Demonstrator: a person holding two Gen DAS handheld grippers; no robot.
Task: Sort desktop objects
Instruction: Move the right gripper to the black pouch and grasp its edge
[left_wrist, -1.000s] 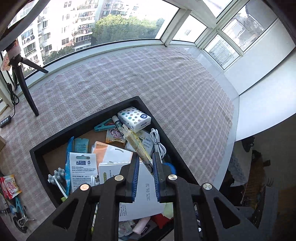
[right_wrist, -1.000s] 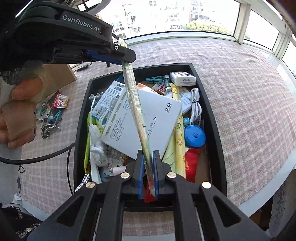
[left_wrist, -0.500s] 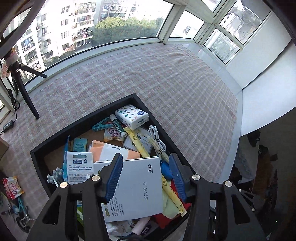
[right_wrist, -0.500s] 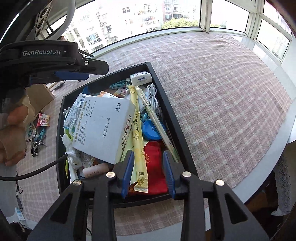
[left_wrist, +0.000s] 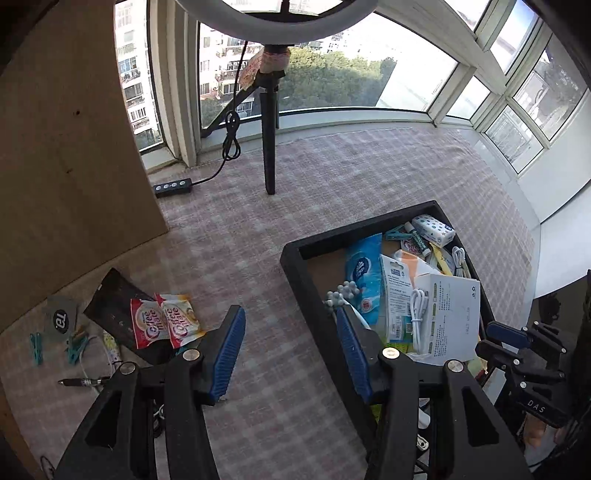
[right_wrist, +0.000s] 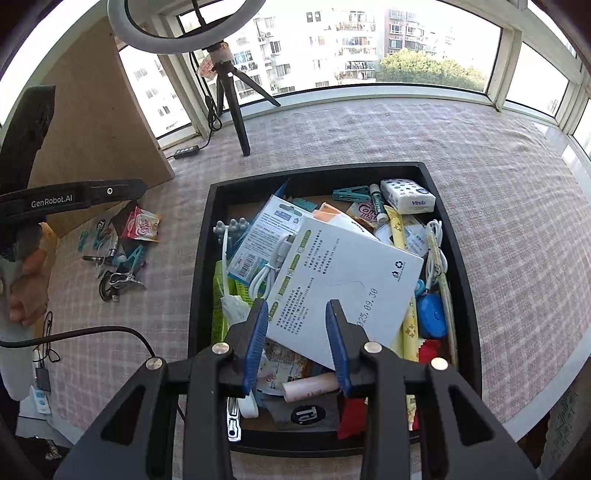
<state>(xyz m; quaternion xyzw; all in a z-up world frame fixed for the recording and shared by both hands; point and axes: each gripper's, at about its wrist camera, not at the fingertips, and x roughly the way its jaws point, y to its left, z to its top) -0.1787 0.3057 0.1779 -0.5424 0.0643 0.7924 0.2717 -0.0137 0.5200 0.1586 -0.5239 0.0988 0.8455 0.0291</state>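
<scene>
A black tray (right_wrist: 201, 258) (left_wrist: 295, 266) on the checked cloth is full of mixed items: a white box (right_wrist: 347, 288), a white cable (right_wrist: 273, 266), a tissue pack (right_wrist: 408, 196), a wrapped chopstick pair (right_wrist: 441, 280) along its right side. My right gripper (right_wrist: 295, 332) is open and empty above the tray's near end. My left gripper (left_wrist: 290, 350) is open and empty over the cloth at the tray's left edge. Loose items lie left of the tray: Coffee mate sachets (left_wrist: 166, 325) (right_wrist: 142, 229), clips (left_wrist: 75, 349), a pen (left_wrist: 83, 382).
A ring-light tripod (left_wrist: 269, 140) (right_wrist: 236, 114) stands on the cloth behind the tray, with a power strip (left_wrist: 173, 187) beside it. A cardboard panel (left_wrist: 70, 155) (right_wrist: 96, 122) rises at the left. Windows run along the back.
Both grippers opened and let go of the wrapped chopsticks, which now lie in the tray. My left gripper swung left toward the loose items; my right gripper pulled back over the tray.
</scene>
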